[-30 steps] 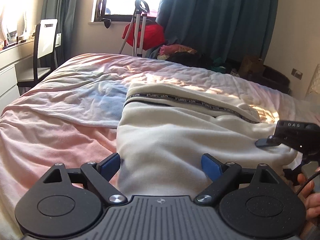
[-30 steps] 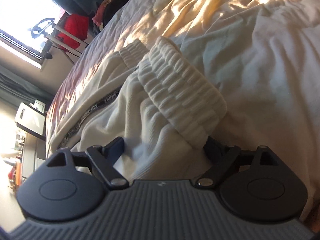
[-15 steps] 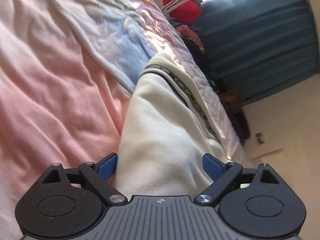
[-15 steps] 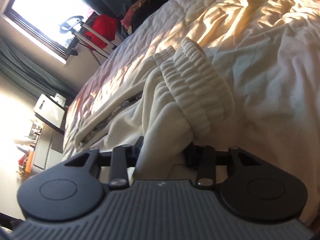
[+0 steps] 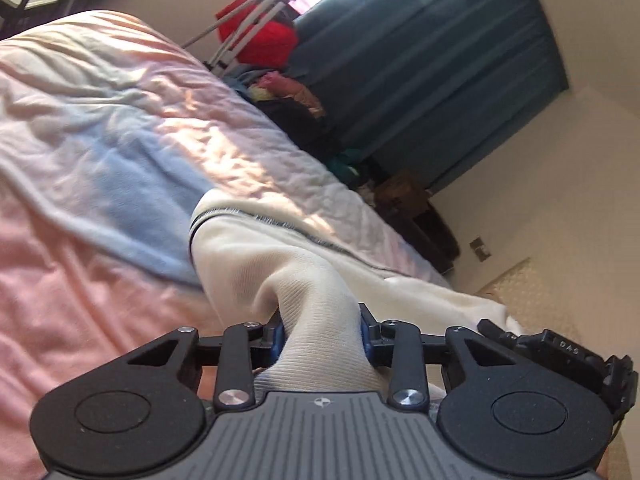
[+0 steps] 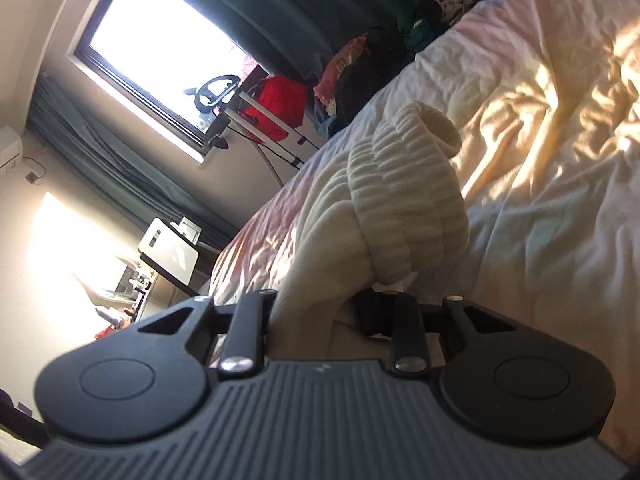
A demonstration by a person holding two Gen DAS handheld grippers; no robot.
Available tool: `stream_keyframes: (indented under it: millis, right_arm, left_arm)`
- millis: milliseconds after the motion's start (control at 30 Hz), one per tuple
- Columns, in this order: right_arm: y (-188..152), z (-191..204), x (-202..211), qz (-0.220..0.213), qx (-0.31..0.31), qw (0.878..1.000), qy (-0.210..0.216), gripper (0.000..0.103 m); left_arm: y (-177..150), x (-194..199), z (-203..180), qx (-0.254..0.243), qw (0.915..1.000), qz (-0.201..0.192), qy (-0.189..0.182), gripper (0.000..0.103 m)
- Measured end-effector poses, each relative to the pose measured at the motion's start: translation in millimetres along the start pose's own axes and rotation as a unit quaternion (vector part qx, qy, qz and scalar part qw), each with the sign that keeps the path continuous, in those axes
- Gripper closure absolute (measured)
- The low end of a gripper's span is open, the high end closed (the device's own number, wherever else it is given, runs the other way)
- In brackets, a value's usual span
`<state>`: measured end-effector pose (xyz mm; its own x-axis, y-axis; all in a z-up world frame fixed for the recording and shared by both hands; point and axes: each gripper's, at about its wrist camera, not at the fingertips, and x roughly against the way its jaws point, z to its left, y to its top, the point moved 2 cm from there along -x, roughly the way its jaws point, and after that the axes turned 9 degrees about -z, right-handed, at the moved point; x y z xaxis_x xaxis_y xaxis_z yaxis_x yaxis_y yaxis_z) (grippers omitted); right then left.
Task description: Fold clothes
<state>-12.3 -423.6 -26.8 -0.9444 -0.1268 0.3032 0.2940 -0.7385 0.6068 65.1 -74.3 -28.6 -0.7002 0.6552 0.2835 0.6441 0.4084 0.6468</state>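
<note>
Left wrist view: I see my left gripper (image 5: 320, 338) with its jaws just drawn in and pinched on a bunched fold of the cream garment (image 5: 280, 264).
Fabric: fine ribbed knit, soft, with a dark printed band along one long edge.
Garment's place: it lies on the bed (image 5: 80, 200), its near end lifted into my jaws.
Bed cover: crinkled cloth, pink fading to pale blue, sunlit in patches.
Room: teal curtain (image 5: 440, 72), red bag (image 5: 264, 40) on a metal frame, a heap of clothes against the wall.
Only here: the other tool's black tip (image 5: 560, 348) at the right edge.

Right wrist view: my right gripper (image 6: 320, 312) has its jaws just closed in on the garment beside its thick gathered waistband (image 6: 408, 200).
Waistband: deep elastic ridges, curled into a hump.
Only here: bright window (image 6: 160, 52), white chair (image 6: 168, 252), cluttered bench (image 6: 116, 304).
</note>
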Motion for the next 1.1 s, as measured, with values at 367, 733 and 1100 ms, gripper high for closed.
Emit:
stream_keyframes:
  millis: [367,733,1100]
  right_arm:
    - [216,-65,16,-0.114,-0.001,0.991,-0.076,0.073]
    - [280,-208,-38,-0.205,-0.05,0.967,-0.14,0.073]
    - [143,-285,-44,-0.2,-0.099,0.955,-0.197,0.072]
  left_arm:
    - [15,-254,-188,-0.055,0.9955,0.052,-0.058,0.072]
    - [-45,-444,-236,-0.158,0.9823,0.075,-0.068,0.073]
    - [-124,-423,-137,-0.238,0.9616,0.116,-0.072,0.065]
